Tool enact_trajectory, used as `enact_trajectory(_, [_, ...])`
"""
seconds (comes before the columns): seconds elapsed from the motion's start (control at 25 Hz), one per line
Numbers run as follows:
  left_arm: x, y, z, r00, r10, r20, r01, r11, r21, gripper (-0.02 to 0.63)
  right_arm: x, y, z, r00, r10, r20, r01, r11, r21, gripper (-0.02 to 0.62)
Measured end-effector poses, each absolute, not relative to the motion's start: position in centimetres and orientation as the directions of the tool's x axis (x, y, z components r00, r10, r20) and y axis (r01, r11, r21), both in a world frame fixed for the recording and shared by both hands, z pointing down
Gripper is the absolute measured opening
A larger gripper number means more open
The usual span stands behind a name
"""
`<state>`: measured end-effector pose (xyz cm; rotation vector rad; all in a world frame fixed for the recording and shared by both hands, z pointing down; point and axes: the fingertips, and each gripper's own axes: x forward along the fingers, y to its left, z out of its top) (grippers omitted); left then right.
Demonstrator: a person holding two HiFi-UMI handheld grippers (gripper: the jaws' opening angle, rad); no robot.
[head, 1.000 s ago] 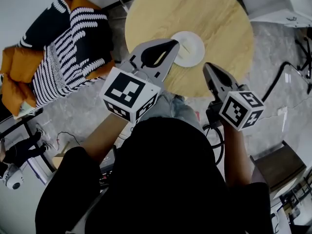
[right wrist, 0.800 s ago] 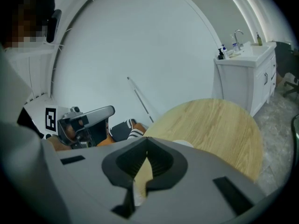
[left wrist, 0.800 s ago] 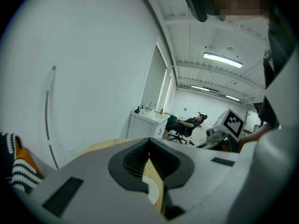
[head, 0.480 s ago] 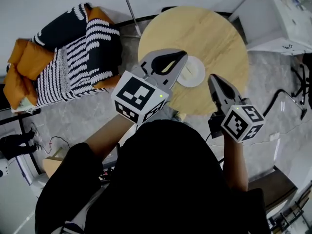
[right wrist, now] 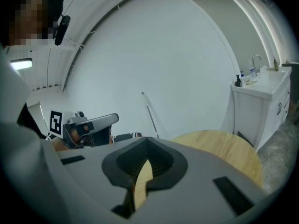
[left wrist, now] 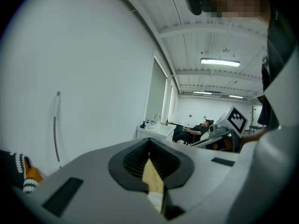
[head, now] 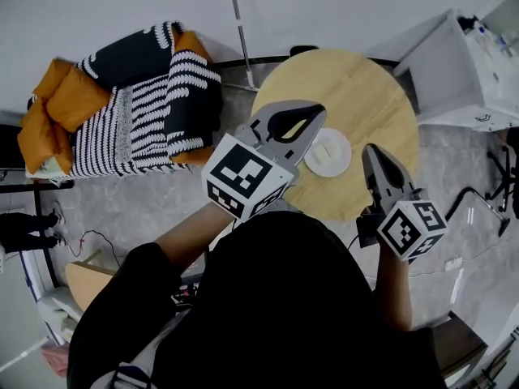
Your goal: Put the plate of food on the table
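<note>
A white plate (head: 328,153) with pale food lies on the round wooden table (head: 365,96), near its front edge. My left gripper (head: 319,110) hangs in the air above the table's left side, left of the plate, jaws shut and empty. My right gripper (head: 372,150) is raised just right of the plate, also shut with nothing in it. In the left gripper view the jaws (left wrist: 149,143) meet, and the right gripper (left wrist: 225,129) shows at the right. In the right gripper view the closed jaws (right wrist: 146,140) point over the table (right wrist: 224,148) towards a white wall.
A seat with a black-and-white striped blanket (head: 138,108) and orange cushions (head: 57,104) stands left of the table. A white counter (head: 474,71) with a sink stands at the right. A thin pole (head: 242,23) leans at the wall. Cables lie on the grey floor (head: 478,177).
Both grippers have risen away from the table, and the head view has pulled back so the table looks smaller. The plate stays where it was on the table.
</note>
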<state>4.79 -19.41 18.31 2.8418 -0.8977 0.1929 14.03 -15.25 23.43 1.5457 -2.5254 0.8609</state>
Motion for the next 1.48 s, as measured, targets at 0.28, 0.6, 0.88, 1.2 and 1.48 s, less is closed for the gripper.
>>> enact_trajectory(0.28, [4.3, -19.9, 17.8, 0.812, -0.563, 0.155, -0.58, -0.808, 0.103, 0.008, 13.8, -15.6, 23.4, -0.485, -0.818, 0.31, -0.839, 0.335, -0.429, 0.009])
enact_trajectory(0.6, [5.5, -20.0, 17.7, 0.822, -0.549, 0.147, -0.565, -0.82, 0.097, 0.008, 15.5, -15.6, 23.6, -0.43, -0.845, 0.319, -0.87, 0.293, -0.397, 0.009])
enact_trajectory(0.88, [6.1, -20.5, 18.2, 0.826, -0.542, 0.154, -0.559, -0.822, 0.107, 0.008, 16.0, -15.4, 24.4, -0.428, -0.836, 0.344, -0.87, 0.278, -0.407, 0.009])
enact_trajectory(1.2, [6.7, -20.9, 18.7, 0.835, -0.527, 0.159, -0.547, -0.827, 0.13, 0.008, 16.1, -15.6, 24.7, -0.431, -0.828, 0.359, -0.87, 0.276, -0.409, 0.009])
enact_trajectory(1.48, [6.9, -21.4, 18.7, 0.836, -0.525, 0.162, -0.545, -0.828, 0.129, 0.008, 16.5, -16.0, 24.7, -0.425, -0.83, 0.36, -0.873, 0.272, -0.404, 0.009])
